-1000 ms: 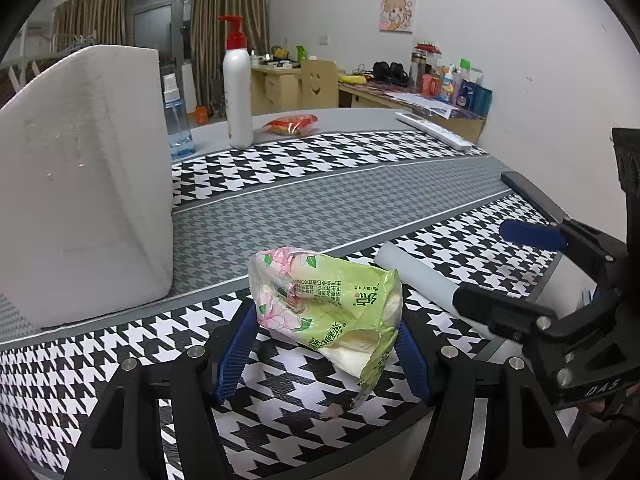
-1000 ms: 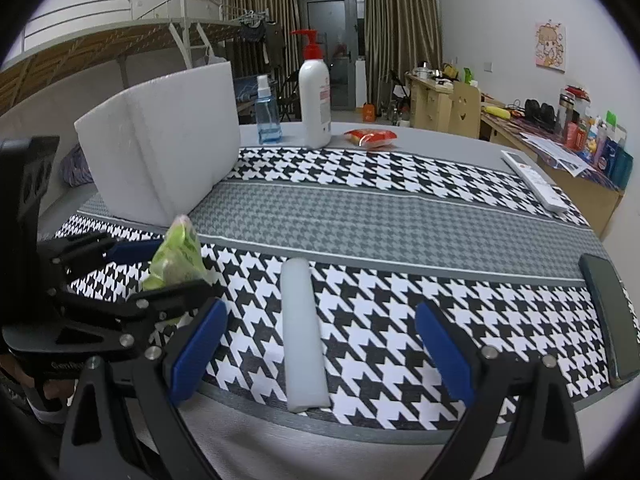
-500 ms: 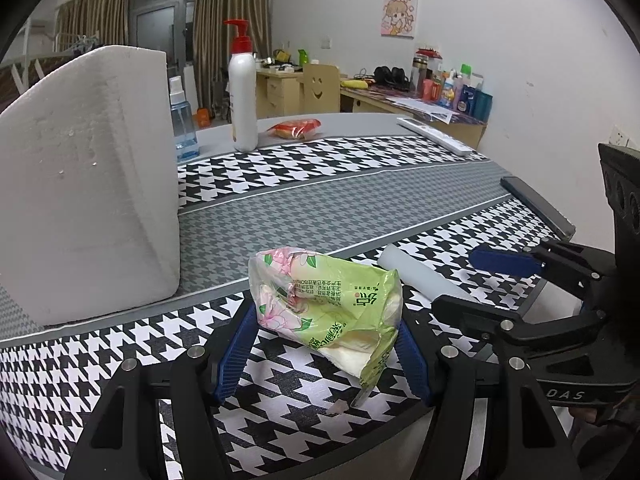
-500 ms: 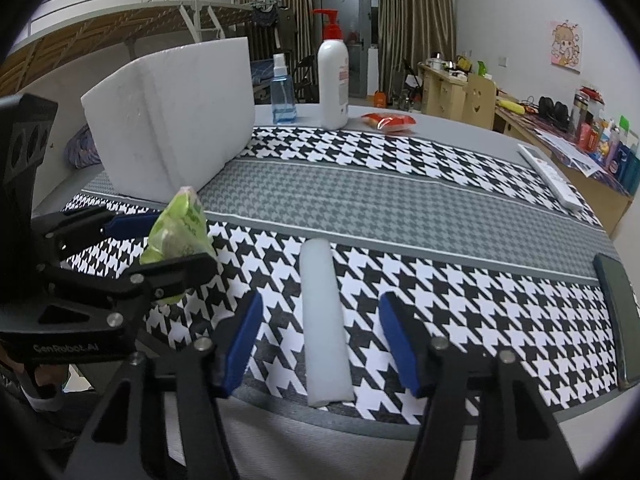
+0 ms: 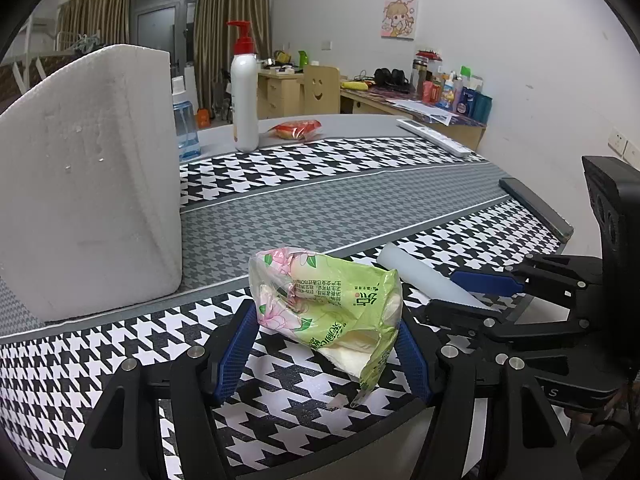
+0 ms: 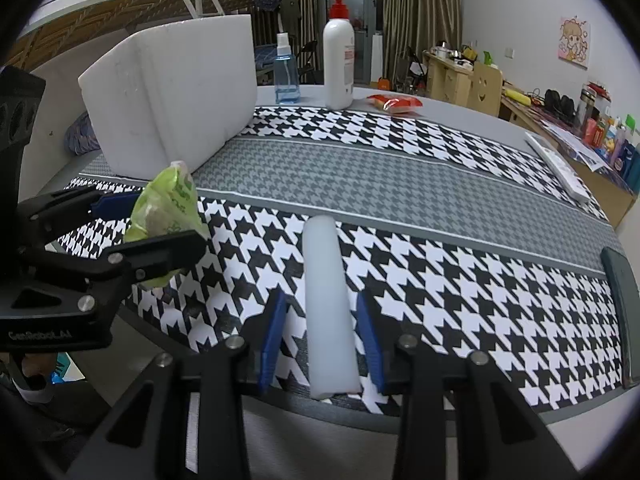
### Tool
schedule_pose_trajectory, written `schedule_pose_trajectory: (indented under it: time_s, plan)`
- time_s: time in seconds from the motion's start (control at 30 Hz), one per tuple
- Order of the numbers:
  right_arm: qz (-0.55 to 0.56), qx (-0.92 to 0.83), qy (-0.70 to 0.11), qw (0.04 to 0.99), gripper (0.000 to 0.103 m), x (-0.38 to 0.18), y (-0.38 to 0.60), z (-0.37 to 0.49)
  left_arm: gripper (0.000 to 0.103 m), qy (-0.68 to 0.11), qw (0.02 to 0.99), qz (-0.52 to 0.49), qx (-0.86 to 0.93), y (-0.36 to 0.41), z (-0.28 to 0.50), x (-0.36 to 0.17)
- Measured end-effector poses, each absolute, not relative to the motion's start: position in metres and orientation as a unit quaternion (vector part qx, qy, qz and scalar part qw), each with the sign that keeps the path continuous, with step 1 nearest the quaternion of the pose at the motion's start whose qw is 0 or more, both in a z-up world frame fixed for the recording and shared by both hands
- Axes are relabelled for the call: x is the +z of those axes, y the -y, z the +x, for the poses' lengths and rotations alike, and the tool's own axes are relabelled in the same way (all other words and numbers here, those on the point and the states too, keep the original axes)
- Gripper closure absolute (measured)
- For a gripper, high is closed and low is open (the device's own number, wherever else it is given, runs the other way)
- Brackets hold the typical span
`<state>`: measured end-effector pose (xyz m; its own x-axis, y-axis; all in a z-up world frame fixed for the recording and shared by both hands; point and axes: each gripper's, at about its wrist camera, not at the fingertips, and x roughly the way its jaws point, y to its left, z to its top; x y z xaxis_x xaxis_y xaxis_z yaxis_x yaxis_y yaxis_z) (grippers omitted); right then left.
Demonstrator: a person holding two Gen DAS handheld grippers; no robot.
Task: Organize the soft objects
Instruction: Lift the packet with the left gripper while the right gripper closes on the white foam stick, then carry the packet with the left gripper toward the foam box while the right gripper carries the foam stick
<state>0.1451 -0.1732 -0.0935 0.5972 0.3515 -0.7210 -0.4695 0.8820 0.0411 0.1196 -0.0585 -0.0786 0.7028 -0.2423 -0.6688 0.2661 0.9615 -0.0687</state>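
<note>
A green flowered tissue pack (image 5: 324,300) sits between the blue pads of my left gripper (image 5: 326,316), which is shut on it just above the houndstooth tablecloth (image 5: 120,344). The right wrist view shows the same pack (image 6: 168,204) in the left gripper (image 6: 148,224). A white foam cylinder (image 6: 326,280) lies on the cloth near the front edge, pointing away from me. My right gripper (image 6: 321,298) straddles its near end and its jaws are closing. A thin gap still shows on the left side of the cylinder.
A big white foam block (image 5: 88,184) stands at the back left. Behind it are a blue spray bottle (image 5: 185,124), a white pump bottle (image 5: 245,92) and a red snack pack (image 5: 296,128). A remote (image 5: 434,142) and a dark phone (image 5: 536,208) lie on the right.
The right gripper's jaws have narrowed from wide apart to close around the white cylinder, and it has edged up over the cylinder's near end. The left gripper and tissue pack have not moved.
</note>
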Motion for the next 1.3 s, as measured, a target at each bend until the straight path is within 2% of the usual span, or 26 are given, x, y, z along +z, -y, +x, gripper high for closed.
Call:
schedule_pose_trajectory:
  time_s: [0.07,0.4,1.3]
  plan:
    - [-0.079,0.227,-0.385,0.891,0.076,-0.093,0.173,0.145,0.036,-0.359,0.923,0.016,-0.137,0.058,0.119,-0.078]
    - [-0.074,0.226,-0.385,0.892,0.084,-0.091,0.176,0.148,0.036,-0.355,0.925,0.016,-0.134,0.055,0.116,-0.076]
    - [-0.068,0.219,-0.347,0.910,0.084,-0.060,0.173,0.147,0.036,-0.326,0.938,0.016,-0.119,0.044,0.106,-0.056]
